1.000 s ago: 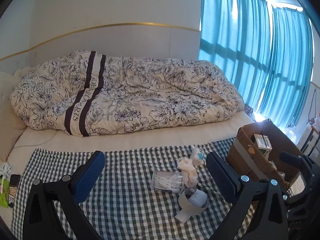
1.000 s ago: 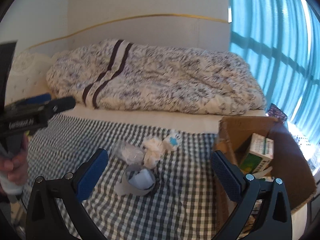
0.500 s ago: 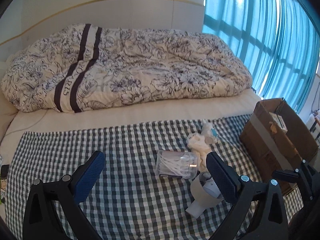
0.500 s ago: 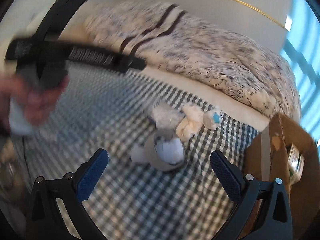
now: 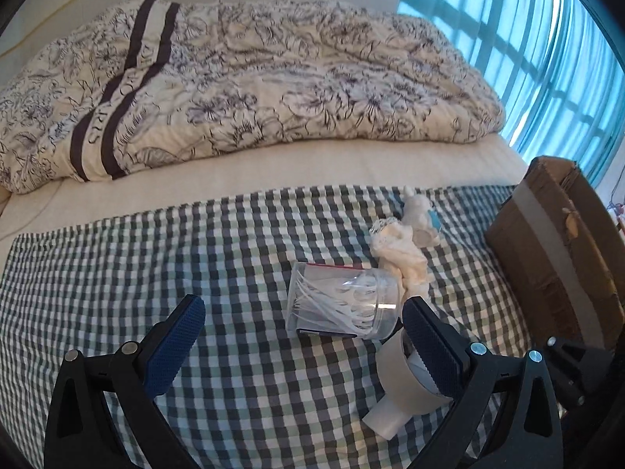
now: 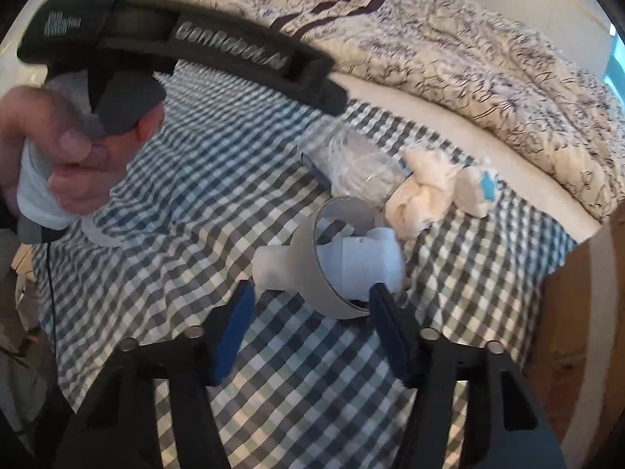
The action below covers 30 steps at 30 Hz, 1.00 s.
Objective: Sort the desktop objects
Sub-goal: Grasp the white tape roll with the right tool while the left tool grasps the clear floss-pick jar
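Checked cloth [image 5: 242, 258] beside cardboard box [image 5: 554, 258]

The left gripper [image 5: 300, 328] hangs low over a checked cloth [image 5: 156, 273] with its 2 blue-padded fingers [image 5: 175, 344] spread wide apart and nothing between them. Ahead of it a clear tub of cotton swabs [image 5: 343, 301] lies on its side, with a crumpled white cloth [image 5: 402, 254] touching its far end, a small white item with a blue mark [image 5: 422, 215] just beyond that, and a grey tape roll [image 5: 398, 375] partly hidden behind the right-hand finger. A cardboard box [image 5: 547, 254] stands at the cloth's right edge, a floral duvet [image 5: 254, 78] is heaped across the bed behind, and blue curtains [image 5: 547, 58] fill the upper right.
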{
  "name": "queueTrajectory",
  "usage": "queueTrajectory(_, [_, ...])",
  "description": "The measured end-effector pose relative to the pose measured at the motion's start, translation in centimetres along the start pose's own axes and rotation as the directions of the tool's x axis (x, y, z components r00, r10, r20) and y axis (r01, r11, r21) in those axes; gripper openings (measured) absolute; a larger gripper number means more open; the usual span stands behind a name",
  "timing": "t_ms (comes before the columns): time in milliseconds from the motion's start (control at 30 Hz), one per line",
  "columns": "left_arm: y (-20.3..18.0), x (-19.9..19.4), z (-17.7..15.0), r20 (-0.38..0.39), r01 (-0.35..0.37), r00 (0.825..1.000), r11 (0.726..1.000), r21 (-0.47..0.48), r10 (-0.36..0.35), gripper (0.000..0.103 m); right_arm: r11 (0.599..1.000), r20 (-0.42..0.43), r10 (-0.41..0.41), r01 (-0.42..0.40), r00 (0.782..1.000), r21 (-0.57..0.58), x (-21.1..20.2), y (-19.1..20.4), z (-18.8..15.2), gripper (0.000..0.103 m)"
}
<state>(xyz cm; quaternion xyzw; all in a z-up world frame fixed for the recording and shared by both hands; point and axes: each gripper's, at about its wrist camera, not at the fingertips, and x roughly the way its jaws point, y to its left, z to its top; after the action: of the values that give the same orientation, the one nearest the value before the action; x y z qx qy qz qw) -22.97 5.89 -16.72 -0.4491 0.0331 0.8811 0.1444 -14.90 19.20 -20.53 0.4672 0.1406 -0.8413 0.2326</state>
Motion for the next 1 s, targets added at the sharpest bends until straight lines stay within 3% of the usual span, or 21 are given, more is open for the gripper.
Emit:
queueTrajectory(133, [-0.2,1.0,0.1,-0.015,-0.004,1.0,1.0,-0.005,0.004,0.103,0.998,0.011,0.052,-0.053,0.999,0.03,0.3,-0.7,0.1,0.048])
queueTrajectory(233, [-0.5,1.7,0.3,-0.025,-0.01,1.0,1.0,-0.007,0.01,0.103,0.996,0.016,0.078,-0.079,0.997,0.049,0.4,-1.2,0.1,0.037])
queueTrajectory(300, [-0.7,2.0,0.3,-0.029,-0.008,1.0,1.0,-0.007,0.008,0.103,0.994,0.011,0.091,-0.091,0.996,0.066,0.4,-1.6,-0.1,0.021])
queueTrajectory(400, [-1.1,2.4,0.4,-0.031,-0.01,0.999,1.0,0.001,0.01,0.103,0.99,-0.002,0.118,-0.117,0.993,0.075,0.6,-1.7,-0.1,0.014])
queueTrajectory(667, [-1.7,3.1,0.7,-0.026,-0.009,1.0,1.0,0.007,0.009,0.103,0.986,0.008,0.123,-0.123,0.992,0.109,0.6,-2.3,0.1,0.006])
queueTrajectory(1000, [-1.7,5.3,0.5,-0.054,-0.01,0.998,1.0,-0.005,0.009,0.103,0.966,0.158,0.035,-0.074,0.987,0.247,-2.7,-5.3,0.0,0.004])
